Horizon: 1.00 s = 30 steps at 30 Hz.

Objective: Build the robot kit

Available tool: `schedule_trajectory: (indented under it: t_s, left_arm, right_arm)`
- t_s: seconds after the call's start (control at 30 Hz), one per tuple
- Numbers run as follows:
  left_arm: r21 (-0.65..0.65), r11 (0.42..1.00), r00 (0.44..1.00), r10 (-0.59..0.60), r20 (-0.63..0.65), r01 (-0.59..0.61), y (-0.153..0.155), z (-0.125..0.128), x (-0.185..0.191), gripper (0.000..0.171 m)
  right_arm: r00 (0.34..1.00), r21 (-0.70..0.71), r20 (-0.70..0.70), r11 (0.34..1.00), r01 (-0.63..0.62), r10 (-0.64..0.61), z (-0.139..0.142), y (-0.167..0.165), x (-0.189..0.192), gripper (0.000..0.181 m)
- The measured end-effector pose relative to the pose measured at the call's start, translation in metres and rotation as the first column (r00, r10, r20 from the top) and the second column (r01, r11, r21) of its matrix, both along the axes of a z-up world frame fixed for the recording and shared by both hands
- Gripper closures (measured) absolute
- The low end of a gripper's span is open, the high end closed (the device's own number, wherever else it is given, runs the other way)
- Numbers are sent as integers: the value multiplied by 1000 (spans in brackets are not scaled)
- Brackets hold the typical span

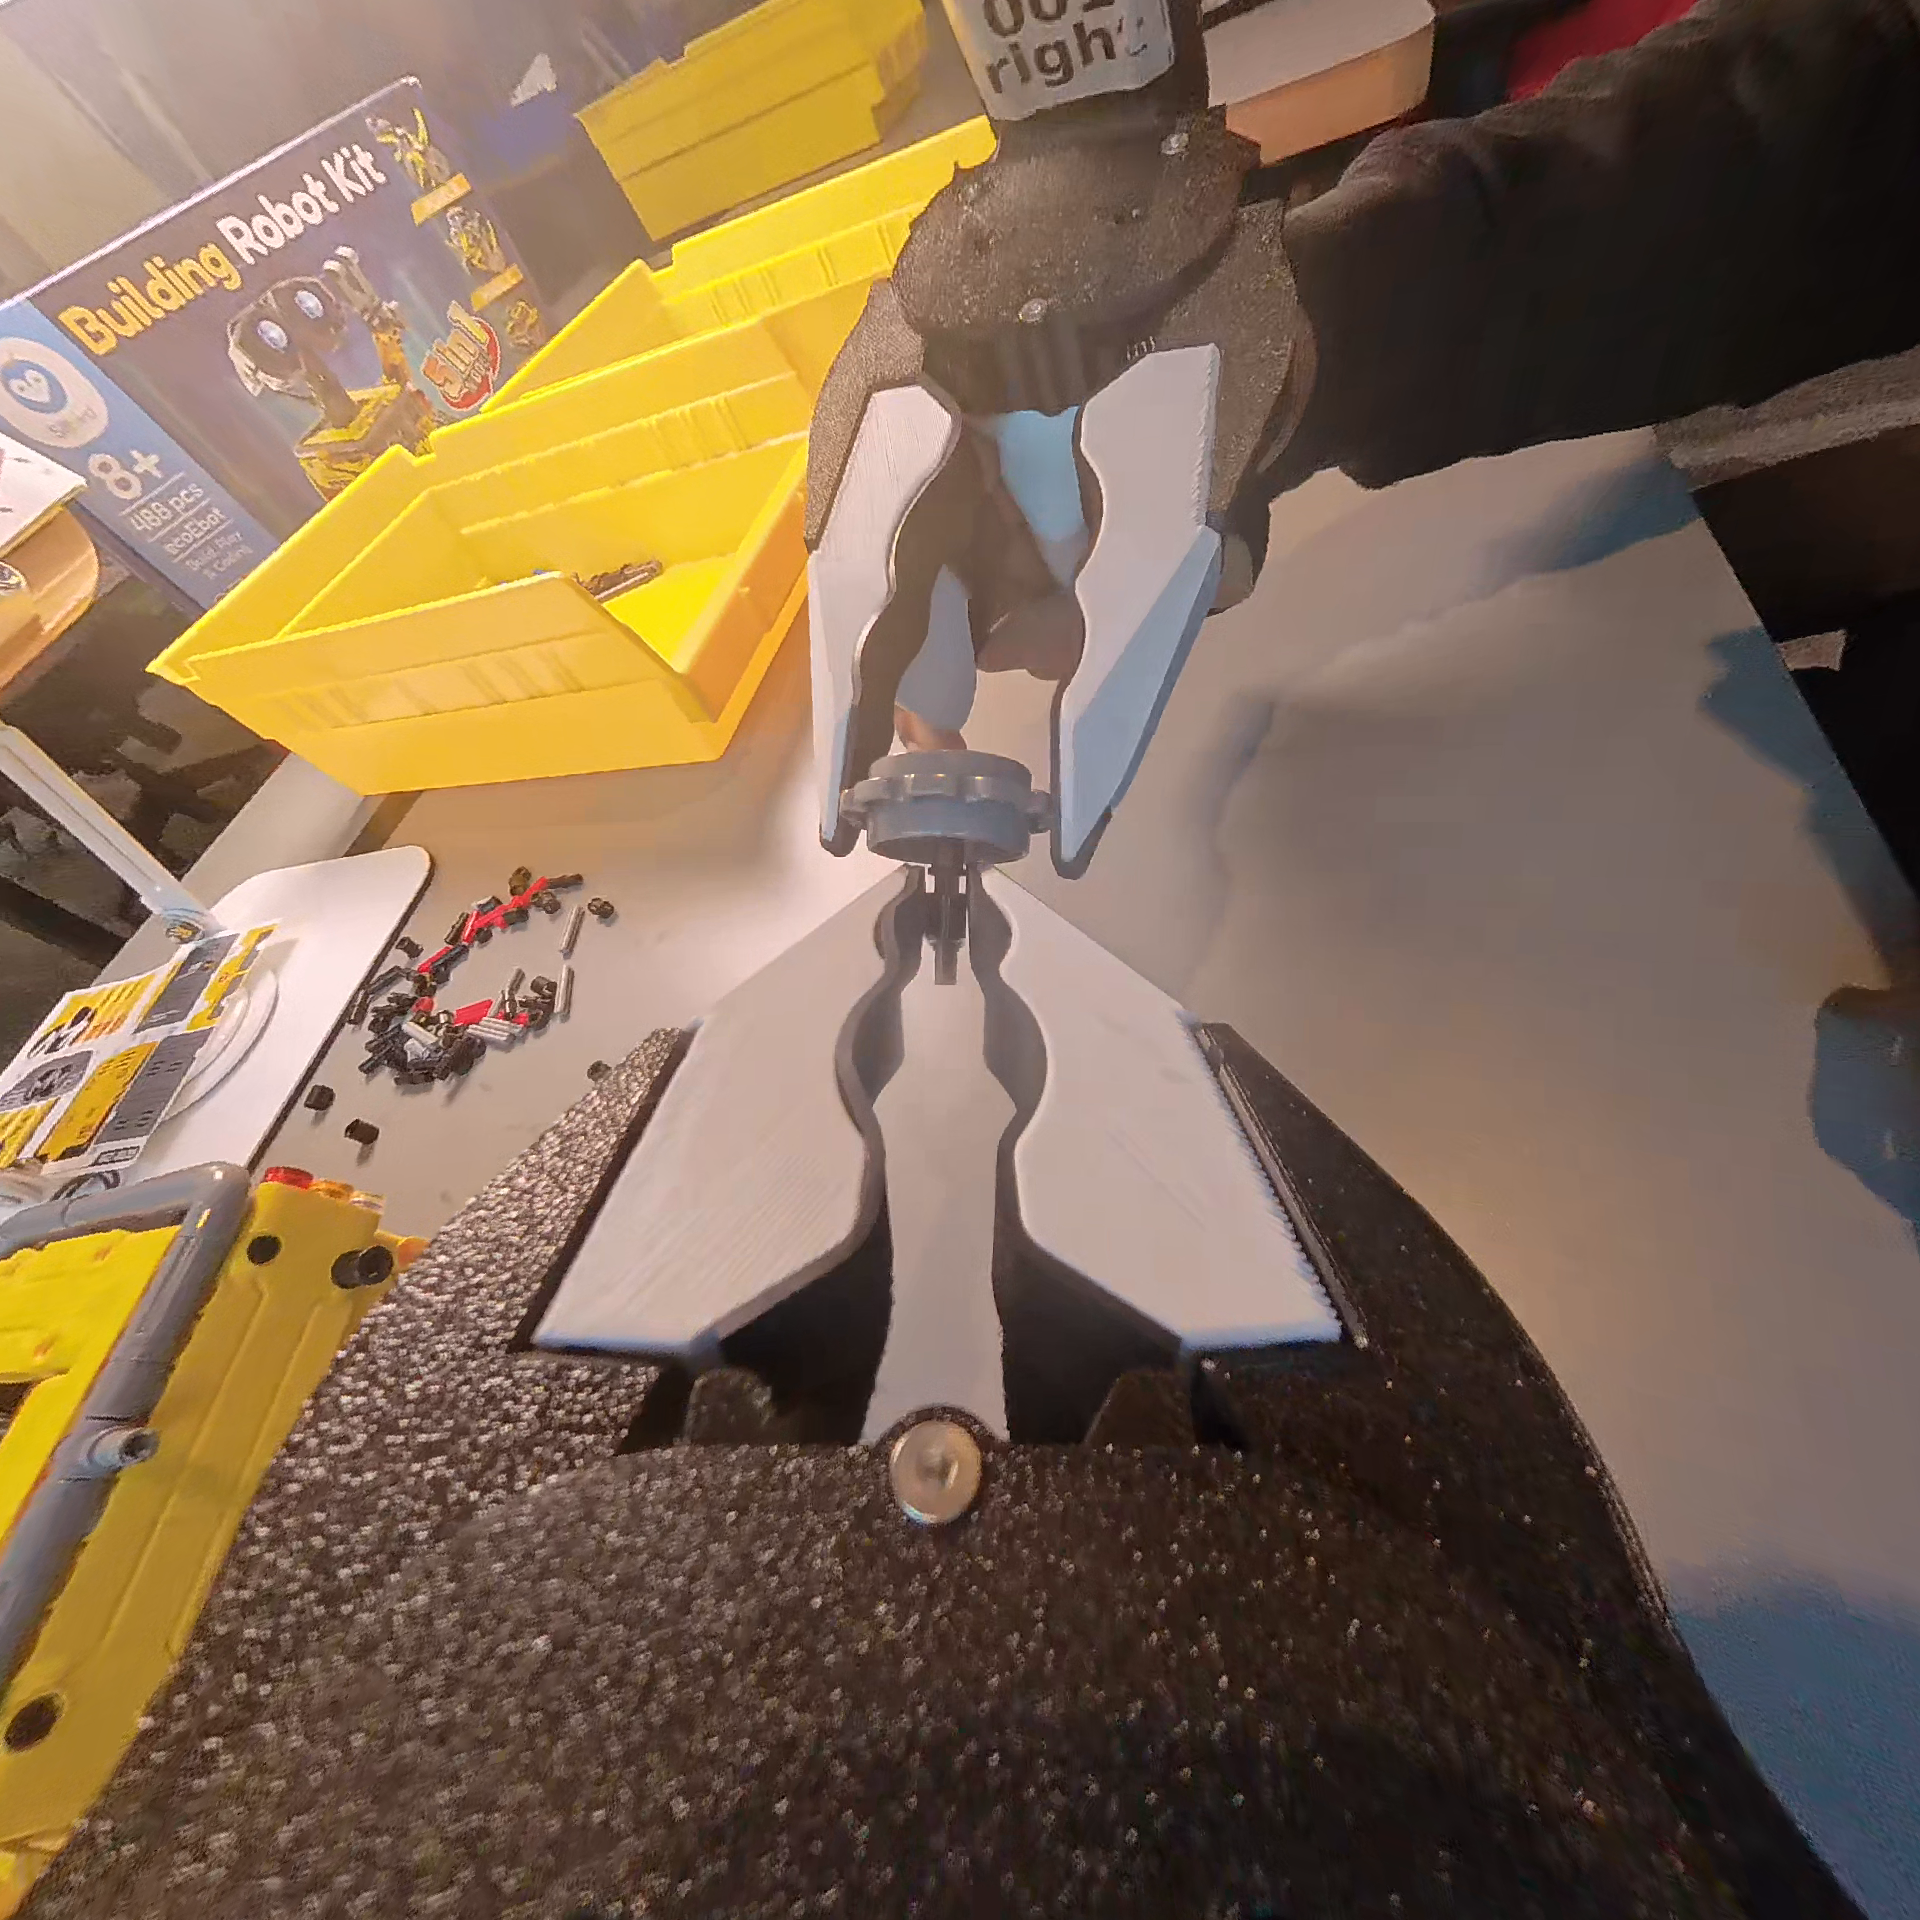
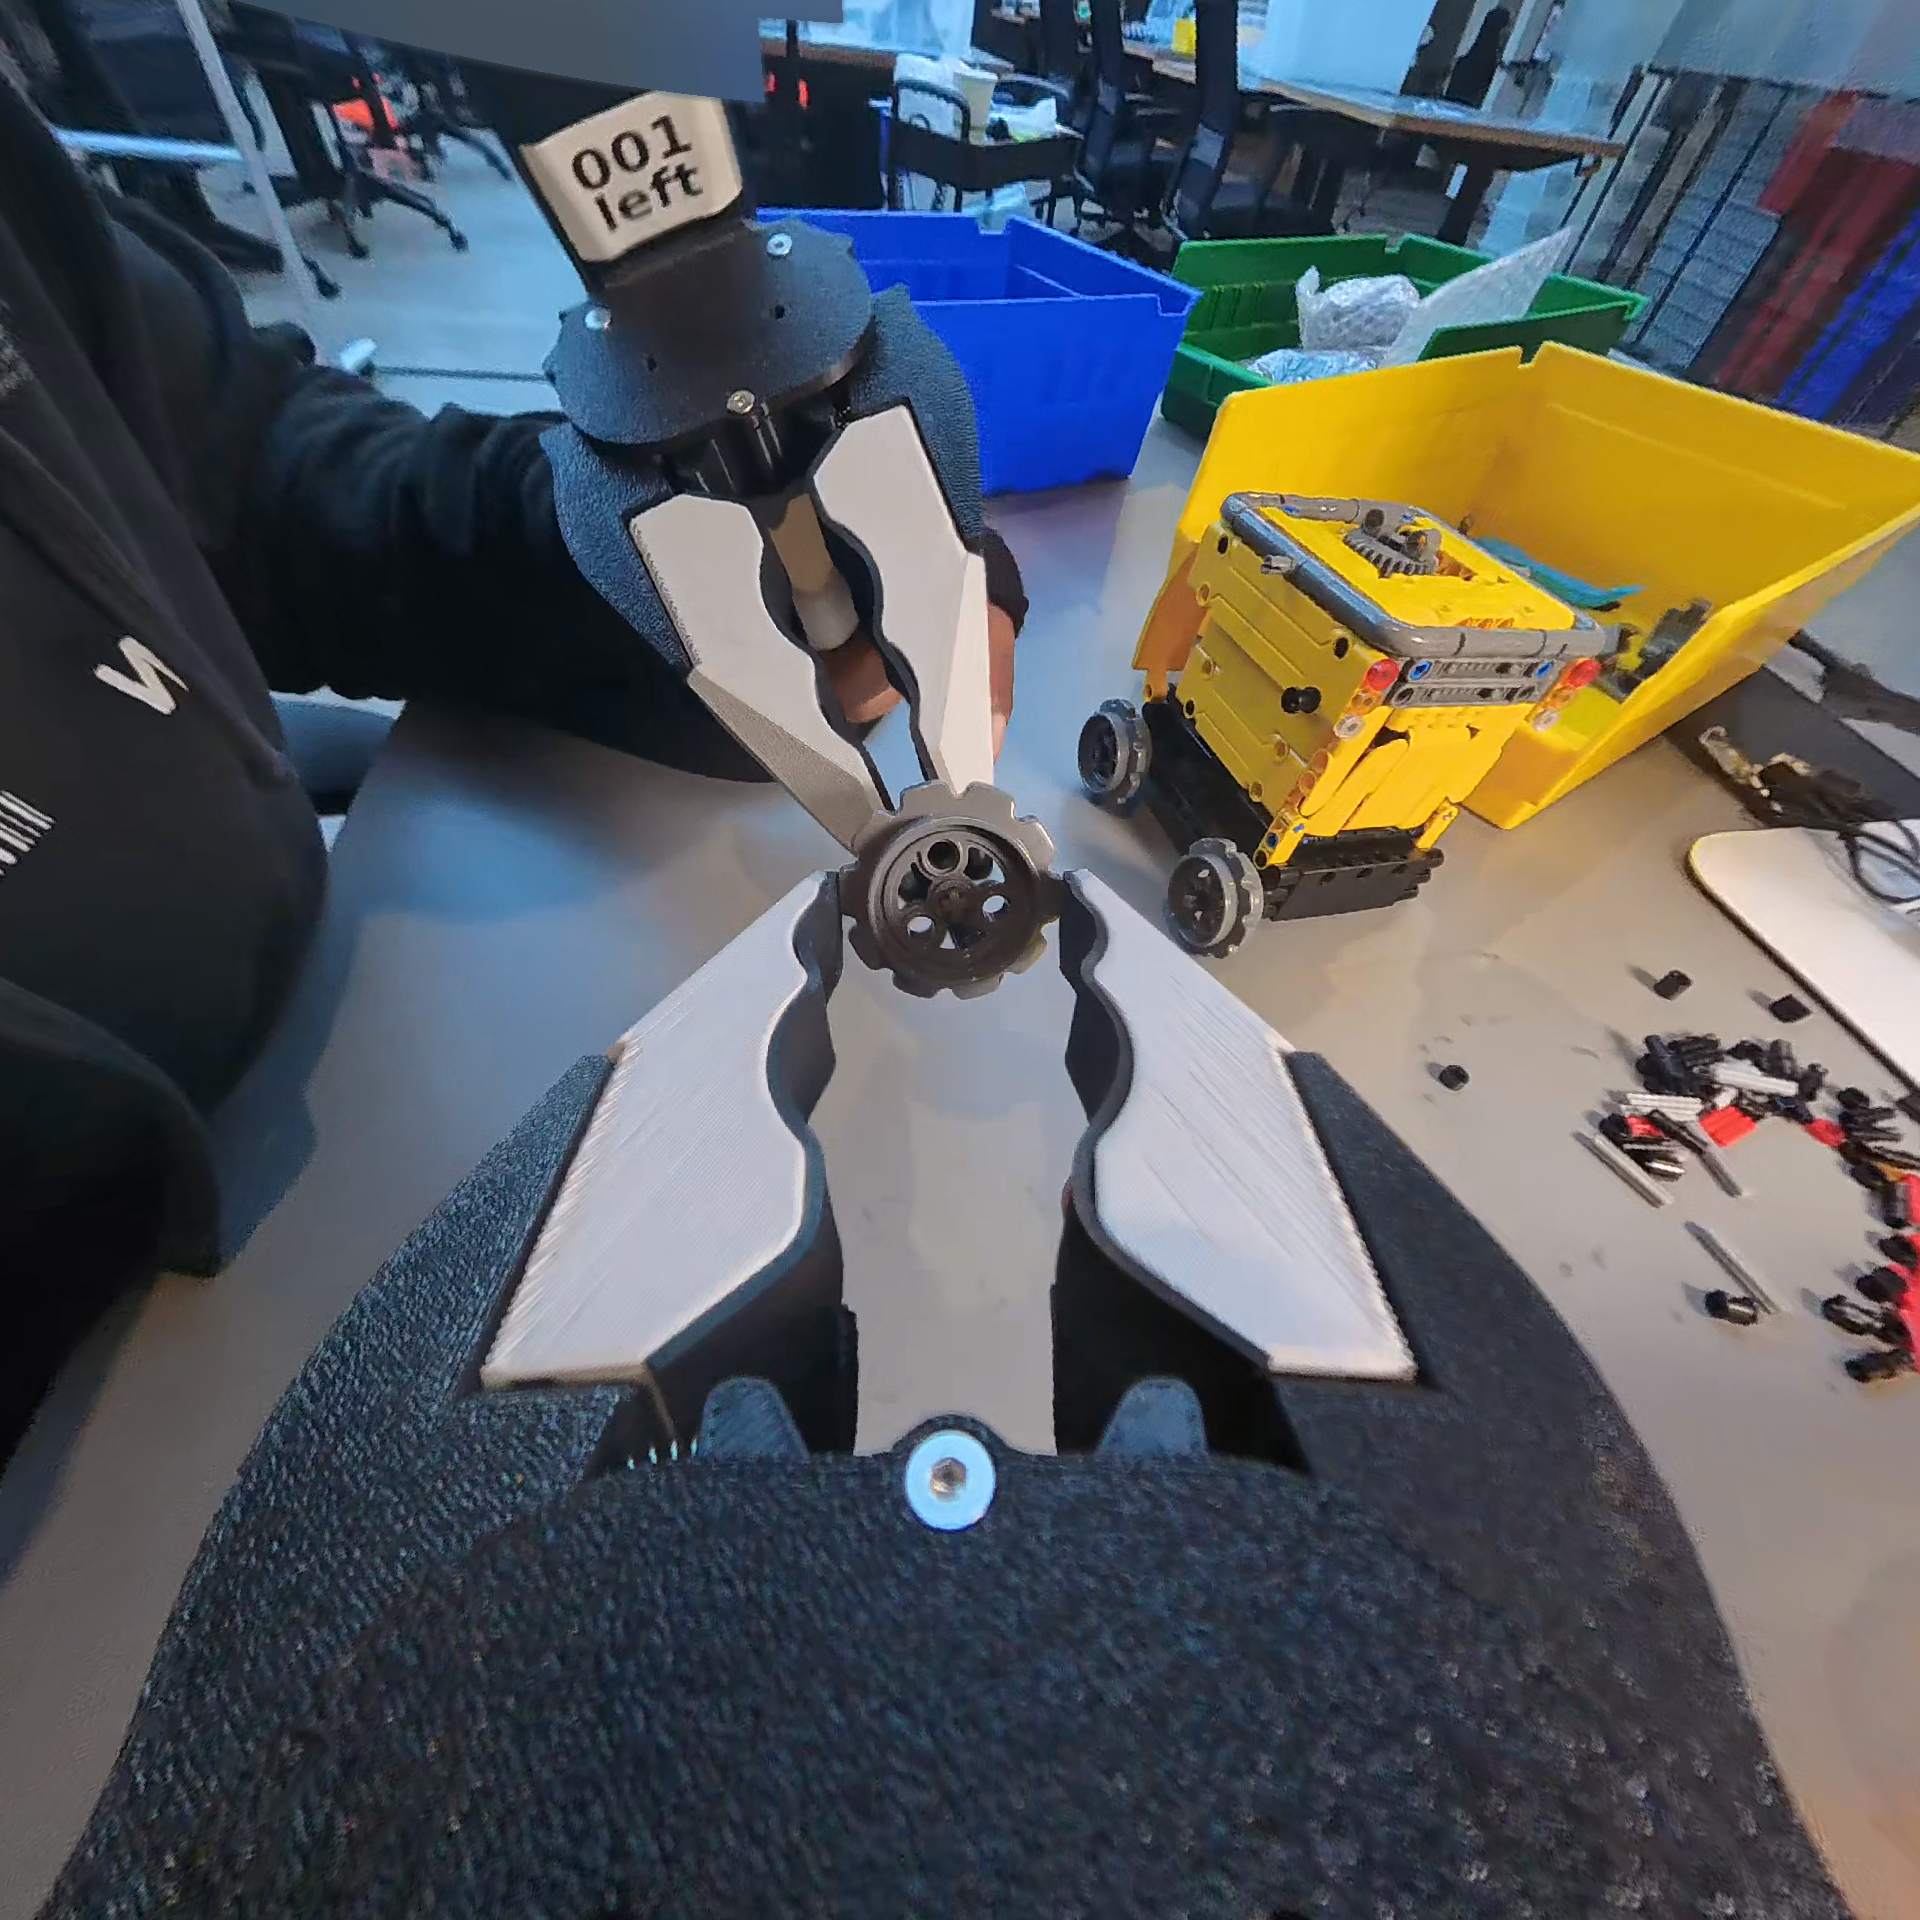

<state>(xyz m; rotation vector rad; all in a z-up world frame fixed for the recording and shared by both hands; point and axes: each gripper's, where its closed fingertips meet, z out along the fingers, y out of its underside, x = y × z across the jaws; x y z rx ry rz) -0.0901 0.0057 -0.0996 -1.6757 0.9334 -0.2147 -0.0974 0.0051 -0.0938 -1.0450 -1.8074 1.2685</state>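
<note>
A dark grey toothed wheel [image 1: 940, 805] is held above the grey table [image 1: 1455, 935]. My right gripper [image 1: 956, 831] comes down from the top of the left wrist view and is shut on the wheel's rim. In the right wrist view my right gripper [image 2: 951, 899] grips the wheel [image 2: 951, 971] from both sides, its spoked face towards the camera. My left gripper [image 1: 940, 894] is shut on a small black pin [image 1: 943, 925] that sticks out of the wheel's hub. In the right wrist view the left gripper [image 2: 930, 795] meets the wheel from behind, and the pin is hidden.
A yellow brick-built vehicle [image 2: 1340, 707] stands on the table beside a yellow bin [image 2: 1621, 540]; blue [image 2: 1029, 332] and green [image 2: 1392, 312] bins lie behind. A pile of small black, red and grey pins [image 1: 457, 997] lies left. More yellow bins [image 1: 499, 623] and a kit box [image 1: 291, 312] stand behind. My two grippers' fingertips are within a few centimetres of each other.
</note>
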Motion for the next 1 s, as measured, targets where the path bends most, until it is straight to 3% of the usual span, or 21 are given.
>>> schedule_trajectory:
  t_s: [0.1, 0.27, 0.53, 1.0]
  left_arm:
    - [-10, 1000, 999, 7, 38, -7, 1, 3, -3, 161]
    - [-43, 999, 995, 14, 100, -9, 2, 6, -3, 163]
    - [-83, 996, 999, 38, 17, -37, 5, -12, 0, 166]
    - [-52, 997, 998, 60, -13, -61, 7, -15, 1, 171]
  right_arm:
    - [999, -71, 27, 997, 27, -25, -1, 7, 1, 139]
    - [993, -54, 99, 996, 74, -68, -10, 16, 4, 139]
    - [976, 46, 194, 994, 96, -103, -19, 13, -1, 139]
    - [939, 50, 285, 982, 184, -190, -20, 10, 1, 139]
